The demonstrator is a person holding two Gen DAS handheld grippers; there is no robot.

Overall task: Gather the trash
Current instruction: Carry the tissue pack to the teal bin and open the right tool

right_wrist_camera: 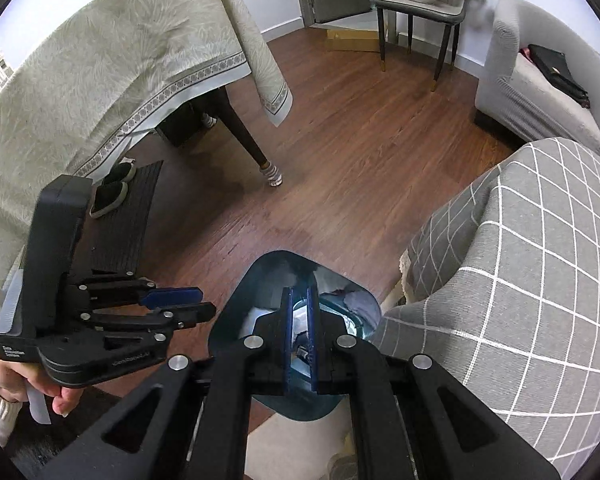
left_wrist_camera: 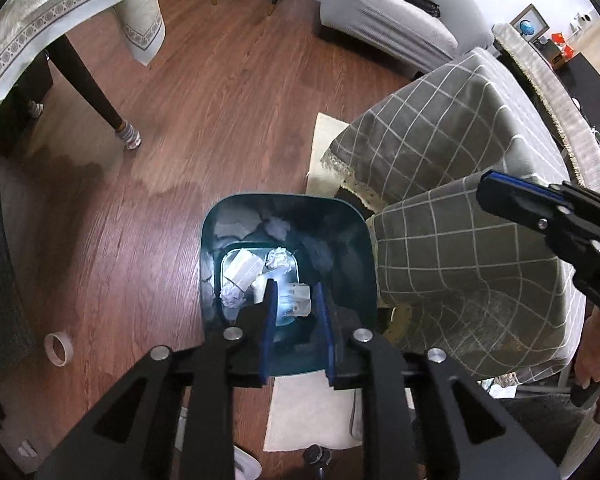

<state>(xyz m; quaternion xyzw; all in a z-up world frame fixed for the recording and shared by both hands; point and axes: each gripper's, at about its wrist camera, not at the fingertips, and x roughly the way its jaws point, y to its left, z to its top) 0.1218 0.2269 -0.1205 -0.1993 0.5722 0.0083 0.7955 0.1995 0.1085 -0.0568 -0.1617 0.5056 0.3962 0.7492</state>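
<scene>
Left gripper [left_wrist_camera: 294, 292], lower centre: jaws slightly apart, empty, pointing steeply down into the teal bin [left_wrist_camera: 220, 216]. Right gripper [right_wrist_camera: 300, 300]: jaws together, empty, above the bin.

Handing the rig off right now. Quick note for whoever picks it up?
Left tongs: open, empty, pointing down into the bin.
Right tongs: shut, nothing seen in them, also over the bin.
In the bin: crumpled paper balls, a white pack, a small carton.
Done: those pieces are in.
Left: a tape roll lies on the wooden floor to the left of the bin in the left wrist view; probably next, if it counts as trash. I see no other loose trash in these views.
</scene>
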